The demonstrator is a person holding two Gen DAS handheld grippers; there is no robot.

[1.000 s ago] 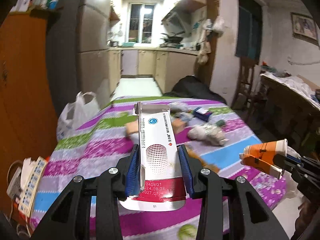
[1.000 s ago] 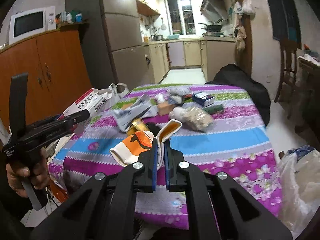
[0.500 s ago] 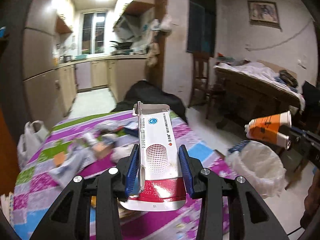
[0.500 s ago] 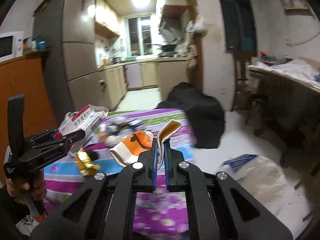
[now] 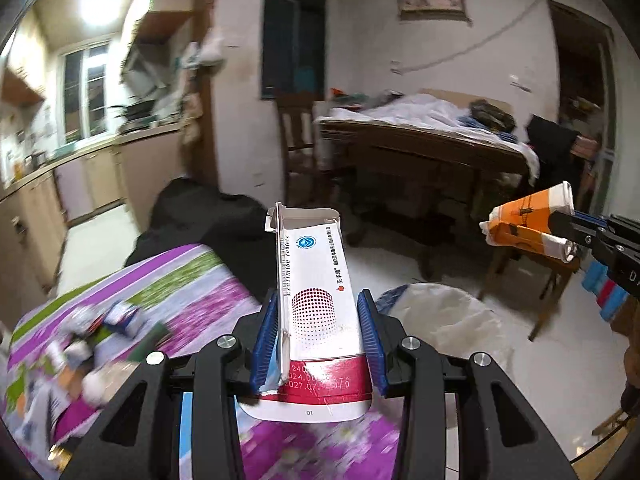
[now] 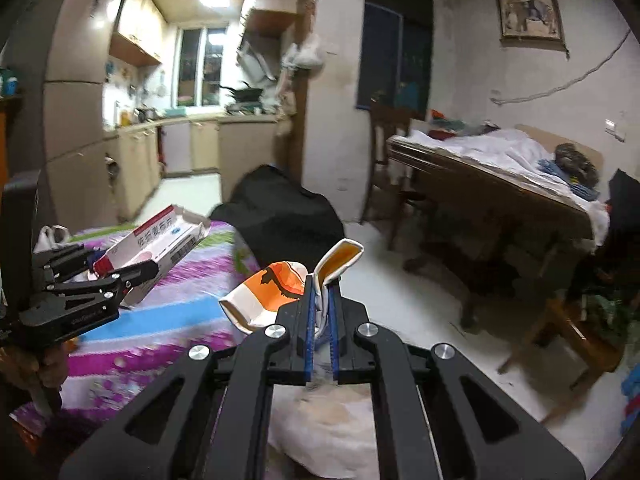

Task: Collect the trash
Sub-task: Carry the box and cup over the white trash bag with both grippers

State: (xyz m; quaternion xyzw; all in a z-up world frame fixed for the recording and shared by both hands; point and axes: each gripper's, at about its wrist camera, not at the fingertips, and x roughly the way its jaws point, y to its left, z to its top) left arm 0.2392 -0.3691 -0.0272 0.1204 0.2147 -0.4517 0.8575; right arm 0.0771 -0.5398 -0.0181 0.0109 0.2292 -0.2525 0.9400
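My left gripper (image 5: 318, 320) is shut on a white and red medicine box (image 5: 316, 292), its top flap open, held over the edge of the purple striped tablecloth (image 5: 192, 292). The same box (image 6: 154, 246) and gripper (image 6: 120, 276) show at the left of the right wrist view. My right gripper (image 6: 319, 300) is shut on a crushed orange and white paper cup (image 6: 272, 294); that cup (image 5: 528, 220) hangs at the right of the left wrist view. A white plastic bag (image 5: 448, 320) sits open on the floor just past the box, and lies below my right gripper as the bag (image 6: 332, 428).
Several bits of trash (image 5: 100, 332) lie blurred on the tablecloth at left. A black heap (image 6: 280, 212) sits on the floor past the table's end. A wooden table (image 6: 488, 196) piled with cloth and a chair (image 5: 300, 148) stand at the right. The kitchen (image 6: 192, 132) is behind.
Both grippers have swung right, away from the tablecloth and toward the white bag on the floor. The box and the cup stay gripped as before.
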